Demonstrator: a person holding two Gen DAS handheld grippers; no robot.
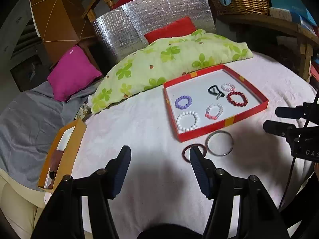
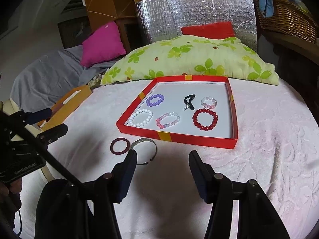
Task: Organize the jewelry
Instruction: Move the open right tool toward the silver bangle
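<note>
A red tray [image 1: 221, 123] [image 2: 179, 138] lies on the pink bedspread. It holds several bead bracelets: purple [image 1: 183, 102] [image 2: 155, 100], white [image 1: 187, 120] [image 2: 140, 117], pink [image 1: 214, 111] [image 2: 167, 119], dark red [image 1: 236, 98] [image 2: 205, 119], a small pale pink one [image 1: 228, 87] [image 2: 208, 102], and a black hair clip [image 1: 215, 91] [image 2: 189, 102]. Outside the tray's front edge lie a maroon ring [image 1: 192, 151] [image 2: 120, 146] and a silver bangle [image 1: 220, 143] [image 2: 145, 149]. My left gripper [image 1: 159, 153] is open and empty, its right finger over the maroon ring. My right gripper [image 2: 162, 157] is open and empty just right of the bangle.
An orange tray [image 1: 65, 149] [image 2: 69, 103] sits at the bed's left edge. A green floral pillow [image 1: 169, 59] [image 2: 189, 59] lies behind the red tray. A magenta cushion [image 1: 73, 75], a grey blanket [image 1: 26, 119] and a wicker basket [image 1: 243, 0] stand around.
</note>
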